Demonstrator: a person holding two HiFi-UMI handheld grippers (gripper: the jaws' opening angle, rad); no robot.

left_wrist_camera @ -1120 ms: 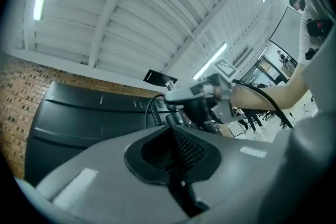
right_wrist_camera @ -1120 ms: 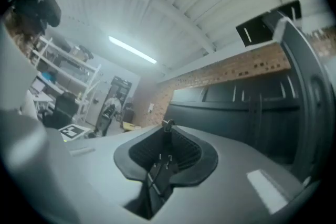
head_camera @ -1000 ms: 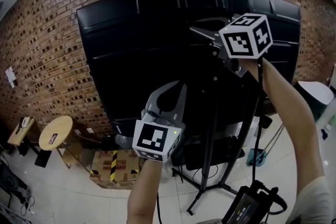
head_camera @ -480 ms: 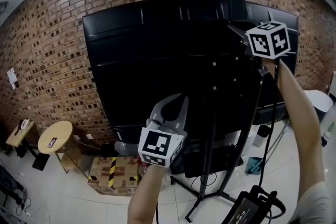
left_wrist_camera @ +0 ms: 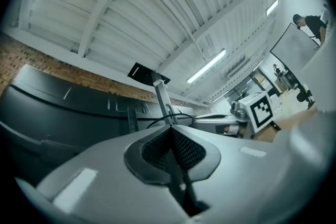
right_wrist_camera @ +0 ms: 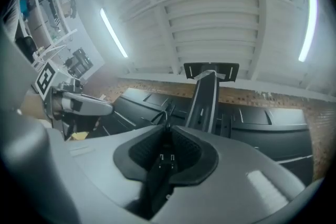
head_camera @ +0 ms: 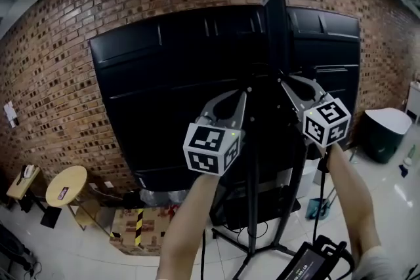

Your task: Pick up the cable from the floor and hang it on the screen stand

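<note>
Cable (right_wrist_camera: pixel 160 170) pinched by left tongs (left_wrist_camera: pixel 171 127) and right tongs (right_wrist_camera: pixel 167 126): each grip plain in gripper views, unclear from head view.

The brick wall (head_camera: pixel 59 75) is red-brown with pale mortar lines. At the centre, the screen (head_camera: pixel 164 88) shows a plain black back, and the screen stand (head_camera: pixel 275 16) at twelve o'clock is black too. The left gripper (head_camera: pixel 243 95) and right gripper (head_camera: pixel 283 80) are pale grey with black, mesh-textured pads (left_wrist_camera: pixel 184 149); each bears a white cube (head_camera: pixel 211 149) printed with black square markers. The cable (right_wrist_camera: pixel 163 159) is black. At seven o'clock a box (head_camera: pixel 141 229) carries yellow-and-black stripes; the round table (head_camera: pixel 65 183) at eight o'clock is light tan, on a white floor (head_camera: pixel 79 252).
</note>
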